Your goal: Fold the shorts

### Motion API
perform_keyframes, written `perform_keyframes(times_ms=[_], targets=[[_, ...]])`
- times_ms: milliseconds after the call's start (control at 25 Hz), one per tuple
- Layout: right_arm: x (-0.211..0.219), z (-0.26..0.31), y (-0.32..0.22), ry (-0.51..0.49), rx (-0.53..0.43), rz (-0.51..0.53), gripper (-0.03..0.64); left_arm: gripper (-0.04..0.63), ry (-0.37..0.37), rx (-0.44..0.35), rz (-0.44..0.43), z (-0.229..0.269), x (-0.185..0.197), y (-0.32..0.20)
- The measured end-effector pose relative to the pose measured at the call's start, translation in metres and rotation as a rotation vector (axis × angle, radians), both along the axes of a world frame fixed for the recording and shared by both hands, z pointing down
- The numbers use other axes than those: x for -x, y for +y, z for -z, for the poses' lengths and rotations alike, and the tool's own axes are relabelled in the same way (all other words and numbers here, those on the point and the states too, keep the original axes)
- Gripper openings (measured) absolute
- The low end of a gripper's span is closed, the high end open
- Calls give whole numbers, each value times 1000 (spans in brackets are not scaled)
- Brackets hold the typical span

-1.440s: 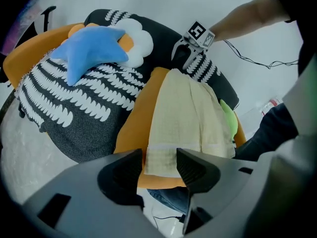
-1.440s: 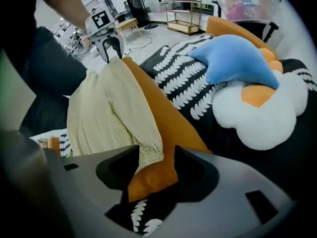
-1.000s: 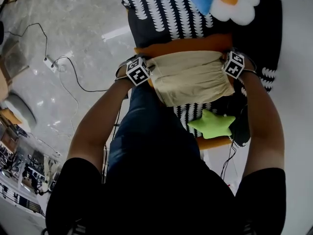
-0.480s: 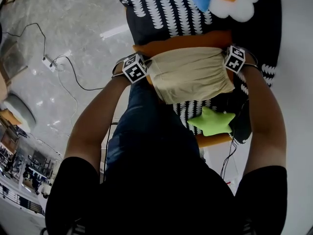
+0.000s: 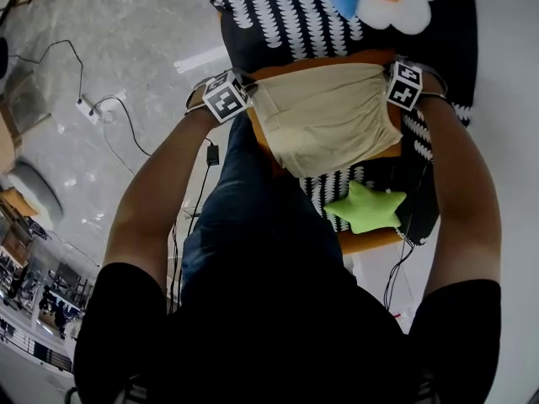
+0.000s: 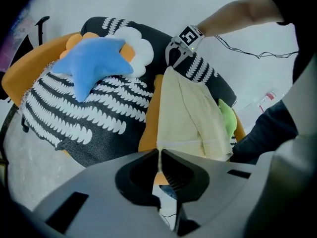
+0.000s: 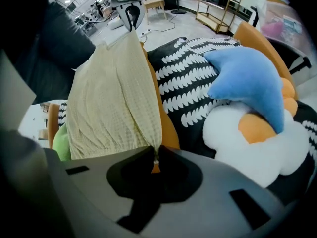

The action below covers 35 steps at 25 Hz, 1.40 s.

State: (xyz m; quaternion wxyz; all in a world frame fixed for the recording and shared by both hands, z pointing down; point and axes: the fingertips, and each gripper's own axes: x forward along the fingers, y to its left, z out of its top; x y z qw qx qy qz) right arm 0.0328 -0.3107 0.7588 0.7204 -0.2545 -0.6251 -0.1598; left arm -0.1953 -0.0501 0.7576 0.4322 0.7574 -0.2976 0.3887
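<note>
The fingers [image 6: 181, 172] of the left gripper [image 6: 159, 150] are pressed on a thin edge of the beige shorts [image 6: 185, 118]; they have just been closing, and the cloth sits between them. The fingers [image 7: 173, 171] of the right gripper [image 7: 155, 155] pinch the other corner of the same edge in the same manner, also after closing just now.

In the head view the left gripper holds the shorts at their 10 o'clock corner and the right gripper at their 2 o'clock corner. The cloth is stretched between the two and hangs down toward 6 o'clock, in front of the person's knee.

Under the shorts there is an orange seat [image 5: 370, 241] covered with a black blanket with white pattern [image 6: 84, 118]. A green star cushion [image 5: 366, 209] lies at 5 o'clock from the shorts, near their lower edge. At 12 o'clock from the shorts a blue star cushion [image 7: 247, 78] rests on a white and orange flower cushion [image 7: 247, 143].

At 9 o'clock, on the grey floor [image 5: 135, 40], there is a power strip [image 5: 87, 108] with its cable.
</note>
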Motion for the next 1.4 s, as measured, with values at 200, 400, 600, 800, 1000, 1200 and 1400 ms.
perform_keyframes(times_ms=[200,400,600,800,1000,1200,1400], targets=[[12,16,-13,-43,-56,36,38,35,-48,-50,42,13,18,-11],[15,39,-20,-128,-117,34,38,35,-99,-115,81,39,31,-22],[1,57,-15,-170,-147,31,37,32,-109,-181,19,69,14,-13],[-18,68,-1,-202,-155,17,37,31,-83,-215,16,86,-7,9],[-54,77,14,-236,-176,-18,37,31,-28,-229,-39,100,-58,40],[-74,78,30,-253,-155,-36,37,29,12,-231,-76,114,-86,62],[-91,84,42,-292,-154,-57,38,29,59,-228,-98,124,-118,83]])
